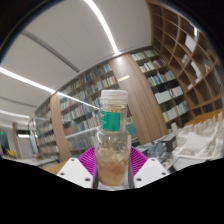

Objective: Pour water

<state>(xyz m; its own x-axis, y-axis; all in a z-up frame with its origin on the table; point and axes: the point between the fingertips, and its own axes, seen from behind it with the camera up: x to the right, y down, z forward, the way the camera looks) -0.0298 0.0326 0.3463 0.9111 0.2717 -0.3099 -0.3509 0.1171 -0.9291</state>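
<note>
A clear plastic bottle (112,140) with a white cap and a green label band stands upright between my fingers. It holds a pale yellowish liquid in its lower part. My gripper (112,168) is shut on the bottle's body, the magenta pads (88,162) pressing it from both sides. The bottle is lifted high, with ceiling and bookshelves behind it. No cup or other vessel shows in the view.
Tall bookshelves (130,85) full of books run behind the bottle, and wooden shelf cubbies (185,50) stand at the right. Ceiling light strips (100,25) cross above. White desks or furniture (190,140) lie low at the right.
</note>
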